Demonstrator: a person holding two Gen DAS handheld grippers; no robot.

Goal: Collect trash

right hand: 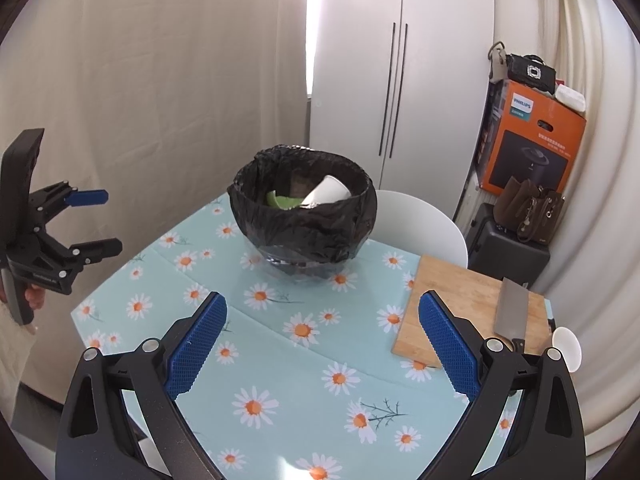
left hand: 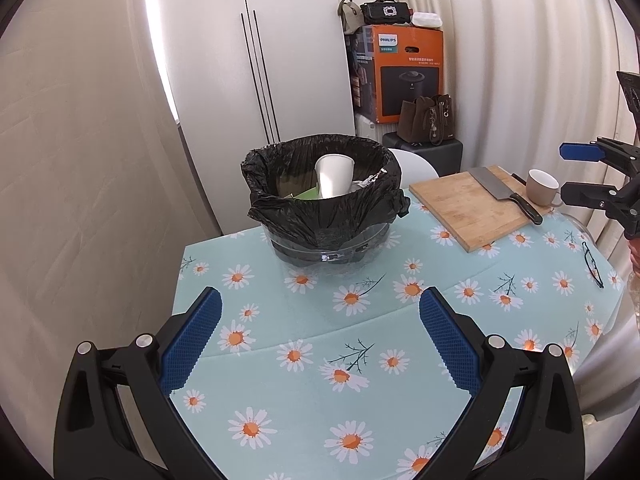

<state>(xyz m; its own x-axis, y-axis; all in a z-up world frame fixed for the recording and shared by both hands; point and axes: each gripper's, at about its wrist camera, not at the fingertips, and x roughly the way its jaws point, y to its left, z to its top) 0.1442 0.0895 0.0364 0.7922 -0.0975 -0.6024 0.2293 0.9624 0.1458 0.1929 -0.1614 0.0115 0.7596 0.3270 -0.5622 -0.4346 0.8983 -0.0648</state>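
Hovering spread and empty over the daisy-cloth table [left hand: 304, 360], the left tool [left hand: 320, 340] and right tool [right hand: 322, 344] face the lined bin [left hand: 324, 200], which already holds a paper cup [left hand: 334, 178], suggesting collection is done.

A: Left wrist view looks down over the pale-blue daisy-print tablecloth [left hand: 304, 360], facing the black-bagged clear bin [left hand: 324, 200], fairly near.

B: Right wrist view sits further right, same heading. Both share the bin [right hand: 304, 216] and rectangular bamboo cutting board [right hand: 468, 304].
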